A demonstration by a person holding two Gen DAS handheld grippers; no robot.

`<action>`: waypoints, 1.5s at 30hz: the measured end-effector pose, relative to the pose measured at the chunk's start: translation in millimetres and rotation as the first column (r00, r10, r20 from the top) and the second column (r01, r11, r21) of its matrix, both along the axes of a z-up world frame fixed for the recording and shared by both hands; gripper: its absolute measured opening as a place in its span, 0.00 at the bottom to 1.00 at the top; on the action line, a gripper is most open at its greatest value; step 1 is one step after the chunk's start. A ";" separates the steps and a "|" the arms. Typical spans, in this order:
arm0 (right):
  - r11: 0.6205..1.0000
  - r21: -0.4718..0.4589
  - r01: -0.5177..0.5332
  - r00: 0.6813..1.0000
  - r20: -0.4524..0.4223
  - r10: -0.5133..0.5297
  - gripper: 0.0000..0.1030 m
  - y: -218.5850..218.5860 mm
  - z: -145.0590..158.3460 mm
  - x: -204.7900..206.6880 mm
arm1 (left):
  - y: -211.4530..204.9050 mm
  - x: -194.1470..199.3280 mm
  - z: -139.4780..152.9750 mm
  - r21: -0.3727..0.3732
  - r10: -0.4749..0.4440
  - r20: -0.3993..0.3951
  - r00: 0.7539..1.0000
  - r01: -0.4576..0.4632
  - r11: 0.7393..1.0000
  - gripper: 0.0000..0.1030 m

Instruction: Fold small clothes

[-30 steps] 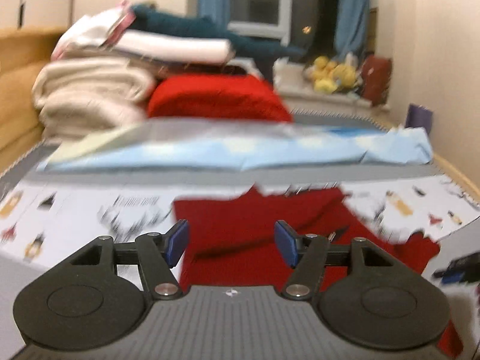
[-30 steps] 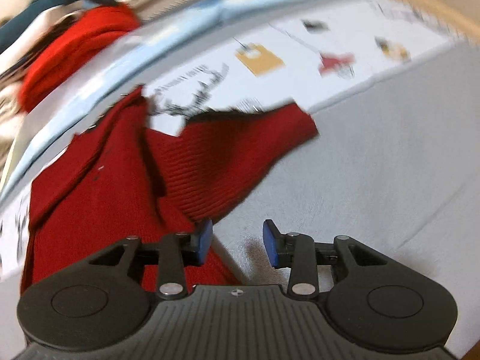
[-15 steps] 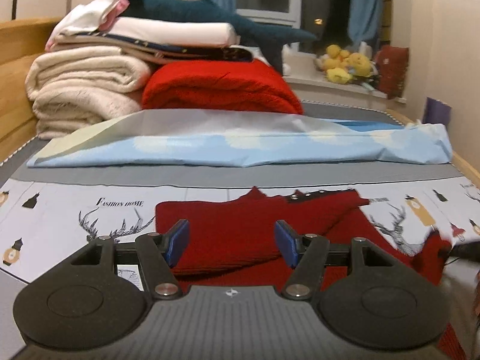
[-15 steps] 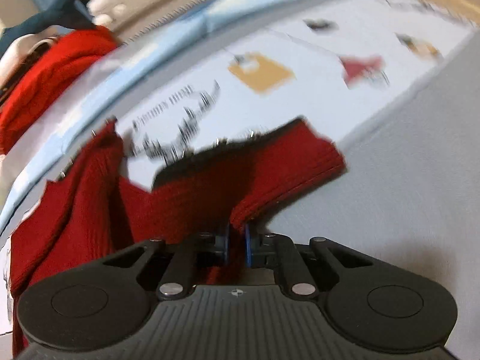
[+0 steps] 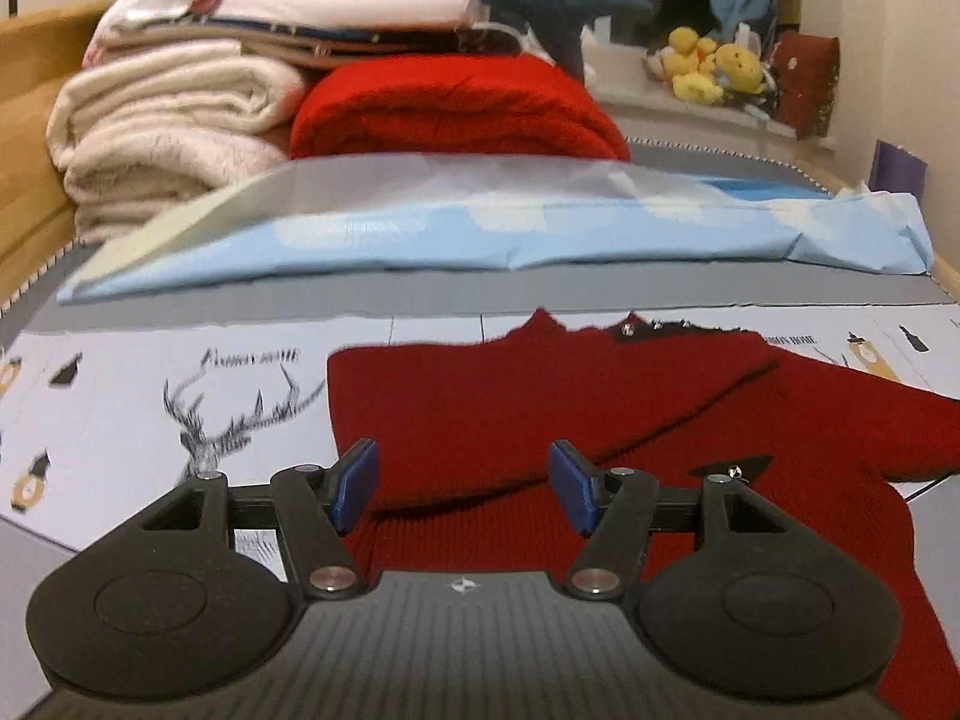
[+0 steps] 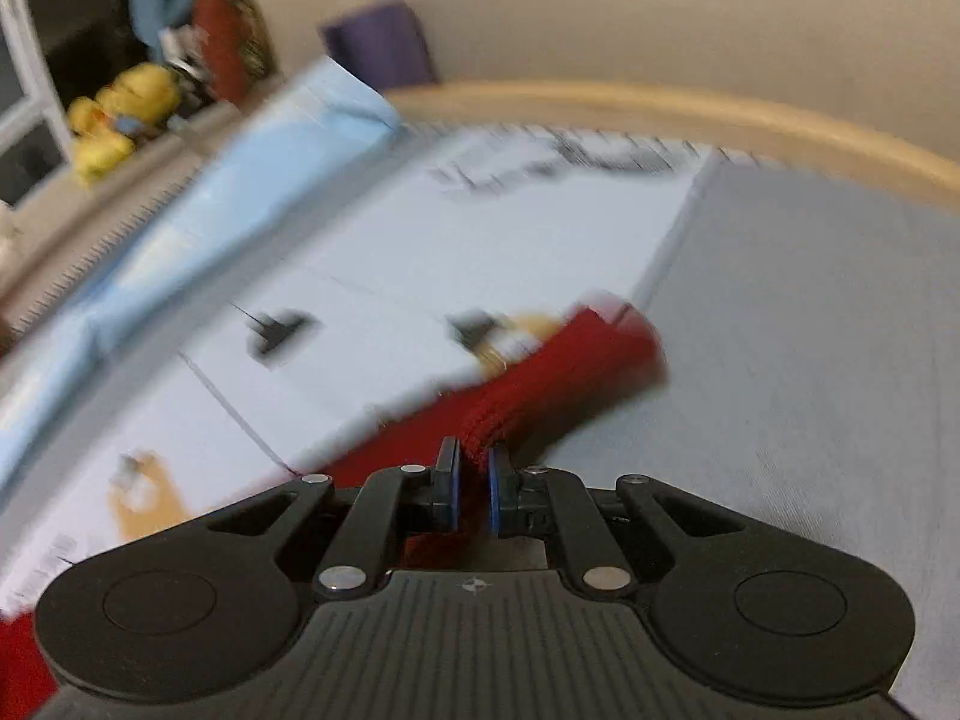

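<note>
Right tongs [image 6: 471, 483], spread a second ago, now pinched on the sleeve [image 6: 558, 372] of the red sweater [image 5: 540, 408] and swung outward, so a fold is judged begun; left tongs [image 5: 462, 489] held spread above the sweater on the bed [image 5: 120, 396].

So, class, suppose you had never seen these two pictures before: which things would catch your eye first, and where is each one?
First the dark red sweater, spread on the printed bed cover just ahead of the open left gripper. Next the right gripper, shut on a red sleeve of it over the grey sheet. Behind, a bright red blanket sits beside cream blankets, and yellow plush toys line the windowsill.
</note>
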State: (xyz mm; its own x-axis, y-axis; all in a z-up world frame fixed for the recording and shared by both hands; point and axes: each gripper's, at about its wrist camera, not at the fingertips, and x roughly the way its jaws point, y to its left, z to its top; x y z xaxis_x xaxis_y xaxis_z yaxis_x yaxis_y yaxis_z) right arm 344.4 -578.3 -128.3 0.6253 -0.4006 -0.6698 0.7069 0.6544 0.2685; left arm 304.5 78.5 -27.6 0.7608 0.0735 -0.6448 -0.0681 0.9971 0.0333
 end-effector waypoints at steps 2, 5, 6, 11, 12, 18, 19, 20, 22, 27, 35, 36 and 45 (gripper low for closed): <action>0.999 -0.028 -0.023 1.000 -0.002 0.023 0.09 2.8 -7.9 4.4 | 2.7 1.0 -2.1 -0.028 0.005 -0.017 1.000 -0.005 1.000 0.66; 0.999 -0.023 -0.022 1.000 -0.008 0.022 0.15 6.7 -2.4 9.4 | 1.0 -0.2 -2.5 -0.027 -0.008 -0.020 1.000 0.008 1.000 0.66; 1.000 -0.019 -0.003 1.000 -0.018 0.003 0.25 9.5 1.8 10.2 | 0.3 -0.4 -2.0 -0.023 -0.012 -0.019 1.000 0.011 1.000 0.66; 0.988 -0.023 -0.155 0.987 -0.031 0.155 0.40 70.2 21.4 8.6 | 3.3 -0.3 1.1 -0.046 0.004 -0.020 1.000 -0.005 0.999 0.66; 0.969 0.008 -0.248 0.968 -0.025 0.248 0.40 84.3 22.8 11.7 | 4.1 -0.3 2.7 -0.052 0.008 -0.019 1.000 -0.009 0.999 0.66; 0.547 0.346 -0.762 0.630 0.202 0.750 0.39 178.5 3.5 20.4 | 7.7 -4.5 8.0 -0.069 0.016 -0.012 1.000 -0.016 0.997 0.66; 0.523 0.328 -0.787 0.587 0.137 0.798 0.37 195.1 -2.7 20.6 | 8.4 -5.6 8.7 -0.069 0.016 -0.010 1.000 -0.017 0.997 0.66; 0.529 0.296 -0.795 0.564 0.042 0.825 0.24 206.8 -9.2 20.9 | 9.4 -6.6 9.5 -0.068 0.018 -0.008 1.000 -0.018 0.998 0.66; 0.552 0.231 -0.801 0.559 -0.040 0.828 0.14 213.7 -14.2 19.2 | 12.9 -7.9 11.4 -0.070 0.021 -0.007 1.000 -0.021 0.997 0.66; 0.531 0.039 -0.847 0.525 -0.096 0.845 0.11 240.6 29.3 10.4 | 24.1 -8.4 17.6 -0.110 0.041 -0.005 0.999 -0.042 0.993 0.66; 0.562 -0.091 -0.822 0.556 -0.337 0.760 0.19 265.5 19.8 -1.8 | 41.8 -12.3 26.8 -0.181 0.059 -0.024 0.998 -0.063 0.981 0.66; 0.561 -0.069 -0.825 0.551 -0.322 0.770 0.23 266.0 25.1 -5.5 | 45.0 -12.9 28.8 -0.190 0.062 -0.020 0.998 -0.064 0.980 0.66; 0.557 -0.158 -0.815 0.547 -0.525 0.652 0.38 280.4 40.1 -47.1 | 62.1 -19.2 36.9 -0.237 0.089 -0.027 0.996 -0.093 0.967 0.66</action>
State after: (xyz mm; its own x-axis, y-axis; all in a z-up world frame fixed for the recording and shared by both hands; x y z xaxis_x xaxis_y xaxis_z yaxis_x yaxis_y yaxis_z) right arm 297.3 -297.9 -88.2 0.5417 -0.1598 -0.8253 -0.0962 0.9635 -0.2497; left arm 285.3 140.6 9.3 0.7471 -0.0153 -0.6645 -0.1603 0.9661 -0.2024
